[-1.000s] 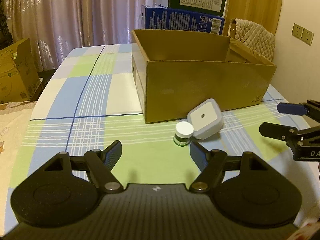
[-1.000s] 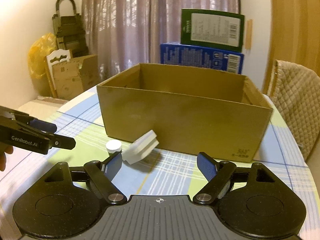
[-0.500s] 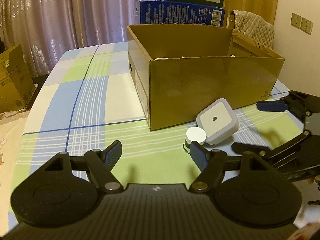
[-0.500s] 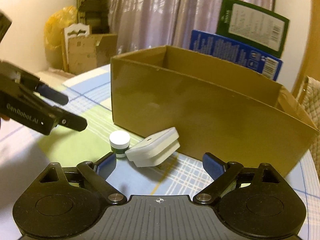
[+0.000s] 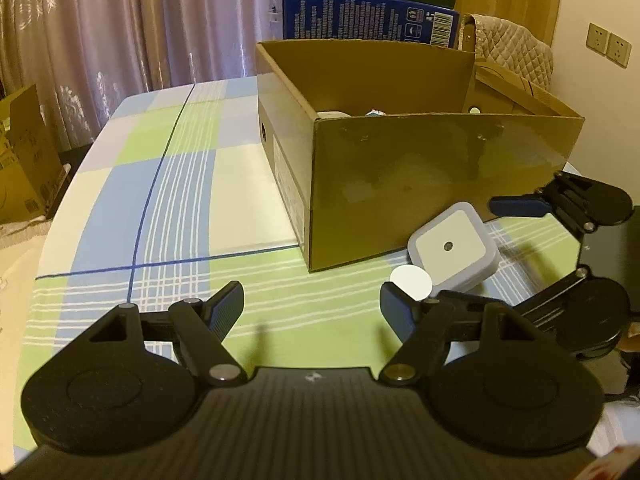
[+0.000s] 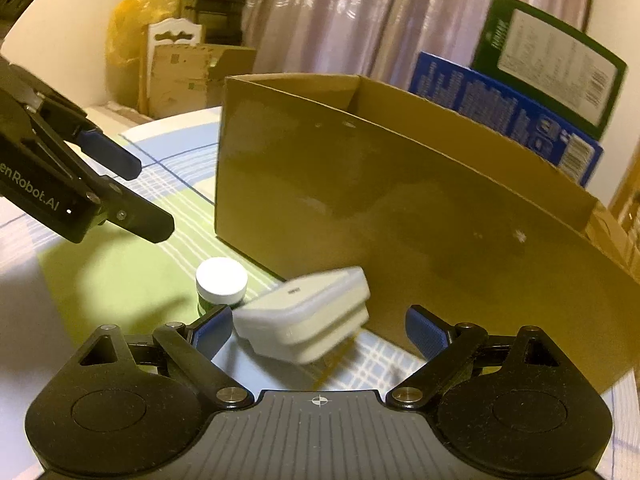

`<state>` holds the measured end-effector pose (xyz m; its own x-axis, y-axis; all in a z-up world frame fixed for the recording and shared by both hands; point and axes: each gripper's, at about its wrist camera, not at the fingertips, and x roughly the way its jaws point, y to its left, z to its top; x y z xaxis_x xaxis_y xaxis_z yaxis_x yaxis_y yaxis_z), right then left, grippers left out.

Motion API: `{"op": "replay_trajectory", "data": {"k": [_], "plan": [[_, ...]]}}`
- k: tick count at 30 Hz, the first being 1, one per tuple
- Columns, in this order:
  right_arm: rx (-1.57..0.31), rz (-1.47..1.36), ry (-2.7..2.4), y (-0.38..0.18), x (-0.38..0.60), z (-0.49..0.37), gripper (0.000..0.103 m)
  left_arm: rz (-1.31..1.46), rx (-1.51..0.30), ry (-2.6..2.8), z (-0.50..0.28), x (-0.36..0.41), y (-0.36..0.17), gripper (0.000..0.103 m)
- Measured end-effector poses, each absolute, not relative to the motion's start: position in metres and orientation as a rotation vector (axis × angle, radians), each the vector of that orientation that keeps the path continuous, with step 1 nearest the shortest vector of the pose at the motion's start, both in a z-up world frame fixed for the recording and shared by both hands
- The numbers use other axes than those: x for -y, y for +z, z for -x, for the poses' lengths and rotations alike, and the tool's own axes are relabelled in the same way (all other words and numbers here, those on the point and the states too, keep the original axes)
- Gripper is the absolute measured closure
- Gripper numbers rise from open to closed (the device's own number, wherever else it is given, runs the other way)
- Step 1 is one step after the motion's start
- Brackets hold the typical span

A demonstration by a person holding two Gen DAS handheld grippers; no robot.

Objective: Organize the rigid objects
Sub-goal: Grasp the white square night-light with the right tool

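A white-and-grey square device [image 5: 452, 250] leans tilted against the front wall of the open cardboard box [image 5: 400, 184]. A small jar with a white lid [image 5: 411, 282] stands just left of it. My left gripper [image 5: 310, 312] is open with nothing between its fingers; the jar sits just beyond its right fingertip. In the right wrist view the device [image 6: 304, 320] lies between the fingers of my open right gripper [image 6: 320, 332], whose pads do not press on it. The jar [image 6: 221, 282] stands beyond its left finger. The left gripper [image 6: 150, 200] hovers at the left.
The box [image 6: 400, 208] stands on a checked tablecloth [image 5: 160, 208] with a few small items inside. Blue and green cartons [image 5: 360, 20] stand behind it. A quilted chair back [image 5: 508, 52] is at the back right. More cardboard boxes [image 5: 24, 152] sit on the floor at the left.
My right gripper has opened wider, rolled and come down around the square device. My left gripper has edged closer to the jar and box.
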<state>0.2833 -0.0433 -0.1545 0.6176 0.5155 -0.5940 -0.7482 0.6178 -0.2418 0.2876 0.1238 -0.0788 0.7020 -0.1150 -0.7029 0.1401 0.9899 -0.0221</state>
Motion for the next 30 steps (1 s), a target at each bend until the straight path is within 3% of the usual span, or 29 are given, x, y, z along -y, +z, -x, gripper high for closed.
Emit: {"op": "replay_trajectory", "data": {"k": [11,14,30], "plan": [[-0.495,0.564,0.787,-0.167,0.032,-0.287,0.013,-0.005,-0.795,-0.159,-0.289,-0.124,-0.080,0.032],[-0.497,0.563,0.792,-0.167,0.032,-0.287,0.027,-0.002,-0.797,-0.163,-0.289,-0.124,-0.080,0.032],[-0.655,0.338,0.648,-0.141,0.083,-0.290,0.028,-0.093,-0.756,-0.295,-0.295,-0.087,-0.095,0.033]]}}
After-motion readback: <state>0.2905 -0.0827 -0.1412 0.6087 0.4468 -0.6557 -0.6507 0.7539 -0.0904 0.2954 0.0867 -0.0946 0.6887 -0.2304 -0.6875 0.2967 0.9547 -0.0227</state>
